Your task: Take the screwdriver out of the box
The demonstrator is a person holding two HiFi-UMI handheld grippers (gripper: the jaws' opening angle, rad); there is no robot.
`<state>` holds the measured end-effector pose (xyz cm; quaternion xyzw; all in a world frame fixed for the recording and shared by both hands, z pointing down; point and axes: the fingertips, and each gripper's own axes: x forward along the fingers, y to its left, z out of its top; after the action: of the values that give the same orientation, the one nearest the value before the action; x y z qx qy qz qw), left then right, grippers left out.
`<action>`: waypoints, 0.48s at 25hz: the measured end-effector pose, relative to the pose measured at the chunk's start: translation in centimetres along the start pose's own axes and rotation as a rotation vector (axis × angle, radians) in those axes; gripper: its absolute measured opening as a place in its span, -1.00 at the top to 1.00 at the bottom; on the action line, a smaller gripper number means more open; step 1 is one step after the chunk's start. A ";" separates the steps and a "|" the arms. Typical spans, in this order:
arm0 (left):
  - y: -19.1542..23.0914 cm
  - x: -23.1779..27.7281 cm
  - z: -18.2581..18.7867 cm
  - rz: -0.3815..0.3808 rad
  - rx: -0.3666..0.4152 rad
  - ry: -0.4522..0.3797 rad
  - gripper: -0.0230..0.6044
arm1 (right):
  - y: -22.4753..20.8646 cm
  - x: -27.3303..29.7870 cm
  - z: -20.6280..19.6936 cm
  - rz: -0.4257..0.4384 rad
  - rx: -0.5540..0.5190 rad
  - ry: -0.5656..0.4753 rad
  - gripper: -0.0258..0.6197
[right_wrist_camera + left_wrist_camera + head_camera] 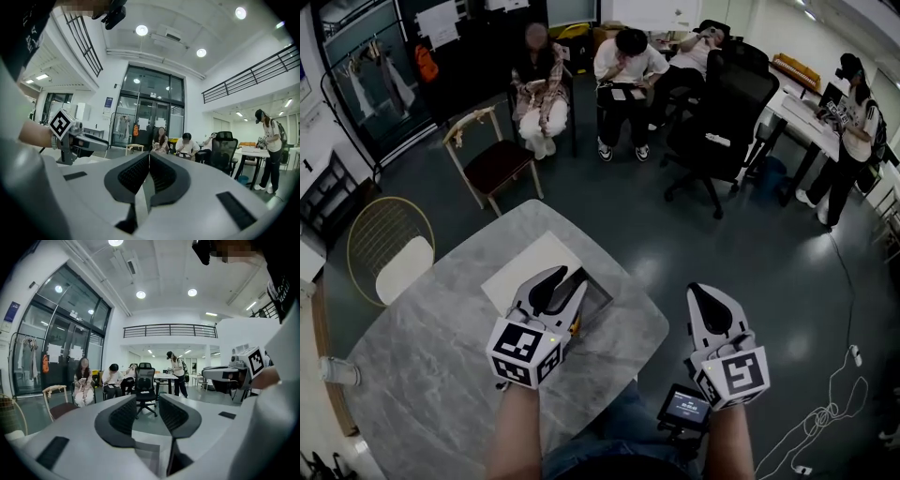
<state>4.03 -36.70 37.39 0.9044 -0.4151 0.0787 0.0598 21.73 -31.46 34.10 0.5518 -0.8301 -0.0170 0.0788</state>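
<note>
readable text: none | wall sign [12, 311]: too small to read

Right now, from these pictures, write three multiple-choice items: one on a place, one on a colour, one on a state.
1. The left tongs hang over:
A the open box on the grey marble-patterned table
B the floor
C a black office chair

2. The cushion on the round gold wire chair is:
A red
B white
C green

3. The right tongs are:
A wide apart
B clamped on a screwdriver
C shut, empty

Key:
1 A, the head view shows them above the box.
2 B, the pad is plainly white.
3 C, the right gripper view shows the jaws meeting with nothing between.
</note>
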 end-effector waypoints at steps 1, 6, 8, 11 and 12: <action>0.3 0.9 0.0 0.009 0.005 0.011 0.45 | -0.8 0.7 -0.3 0.008 0.005 0.002 0.84; 1.9 3.9 -1.2 0.059 -0.001 0.077 0.45 | -4.6 3.6 -2.0 0.030 0.054 0.023 0.84; 2.4 4.3 -2.2 0.080 -0.019 0.110 0.45 | -5.8 4.3 -2.4 0.034 0.078 0.024 0.84; 2.9 4.4 -4.2 0.096 -0.047 0.170 0.45 | -6.4 4.9 -3.6 0.041 0.112 0.042 0.84; 3.0 4.3 -5.0 0.095 -0.057 0.194 0.45 | -6.2 5.1 -4.2 0.043 0.124 0.054 0.84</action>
<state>4.06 -40.96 43.28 0.8698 -0.4518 0.1565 0.1215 26.12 -38.33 38.05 0.5380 -0.8387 0.0509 0.0671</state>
